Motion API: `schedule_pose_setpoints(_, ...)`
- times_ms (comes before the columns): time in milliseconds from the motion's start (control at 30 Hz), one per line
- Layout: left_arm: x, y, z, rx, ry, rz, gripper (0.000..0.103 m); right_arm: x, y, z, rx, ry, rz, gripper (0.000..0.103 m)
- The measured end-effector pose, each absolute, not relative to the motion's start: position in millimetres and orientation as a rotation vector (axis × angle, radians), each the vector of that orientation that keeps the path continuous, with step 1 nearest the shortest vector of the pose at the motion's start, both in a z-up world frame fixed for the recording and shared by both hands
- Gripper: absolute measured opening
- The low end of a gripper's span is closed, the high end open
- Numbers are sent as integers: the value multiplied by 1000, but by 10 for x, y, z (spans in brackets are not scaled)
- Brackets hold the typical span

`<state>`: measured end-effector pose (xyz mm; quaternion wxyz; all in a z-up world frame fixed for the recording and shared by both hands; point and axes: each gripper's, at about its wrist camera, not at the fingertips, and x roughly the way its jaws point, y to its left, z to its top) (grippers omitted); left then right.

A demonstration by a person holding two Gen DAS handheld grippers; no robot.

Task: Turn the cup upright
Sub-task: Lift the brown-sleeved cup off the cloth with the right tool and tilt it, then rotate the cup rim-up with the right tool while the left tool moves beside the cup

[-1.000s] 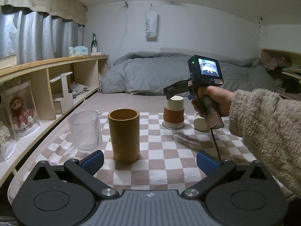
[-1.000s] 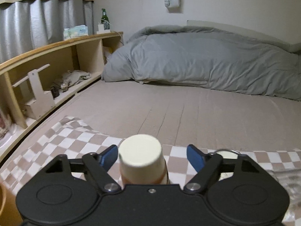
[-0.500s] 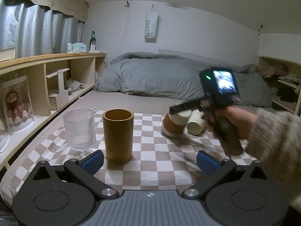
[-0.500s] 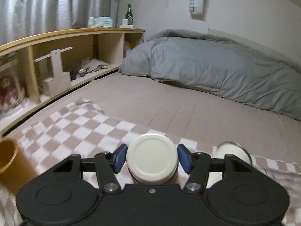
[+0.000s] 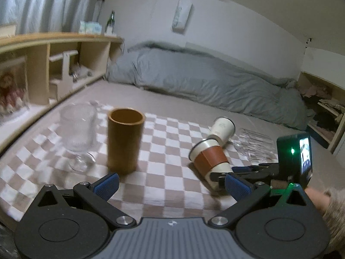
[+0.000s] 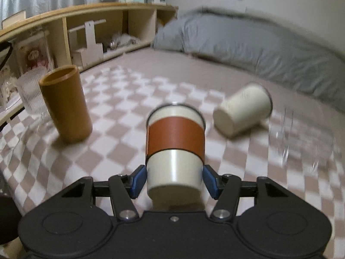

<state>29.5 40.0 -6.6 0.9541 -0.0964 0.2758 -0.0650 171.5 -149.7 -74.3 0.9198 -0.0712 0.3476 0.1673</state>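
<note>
A brown-and-white checkered cloth (image 5: 163, 185) covers a bed in a bedroom. The right gripper (image 6: 174, 182) pinches the lower body of the cream cup with a brown leather sleeve (image 6: 175, 143), held tilted with its rim pointing away, just above the cloth. The left gripper (image 5: 171, 184) hovers with fingers spread, empty. A tall bamboo tumbler (image 5: 125, 142) and a ribbed glass goblet (image 5: 78, 135) stand upright; a plain cream cup (image 5: 222, 129) lies on its side

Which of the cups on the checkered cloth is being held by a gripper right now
The cream cup with the brown leather sleeve, tilted between the right gripper's blue fingers. The plain cream cup lies loose; the tall brown cylinder cup stands free.
</note>
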Motion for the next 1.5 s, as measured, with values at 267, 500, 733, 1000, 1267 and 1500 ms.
schedule_pose_setpoints(267,1091,152,10,-392,750,-247,103,1642,-1592,-740,-91,699,387,56)
schedule_pose_setpoints(500,1966,-137,-242,-460,886,-213,101,1632,-1662,-717,-89,697,436,50)
schedule_pose_setpoints(733,2473,-199,-596,-553,991,-126,96,1638,-1767,-724,-67,701,464,50)
schedule_pose_setpoints(1000,2733,-157,-907,-690,1082,-79,91,1645,-1789,-748,-69,710,498,51)
schedule_pose_setpoints(1267,2600,-246,-752,-584,1016,-188,77,1625,-1812,-738,-75,709,518,50)
schedule_pose_setpoints(1500,2137,-274,-439,-311,853,-216,77,1585,-1895,-675,-25,695,548,50)
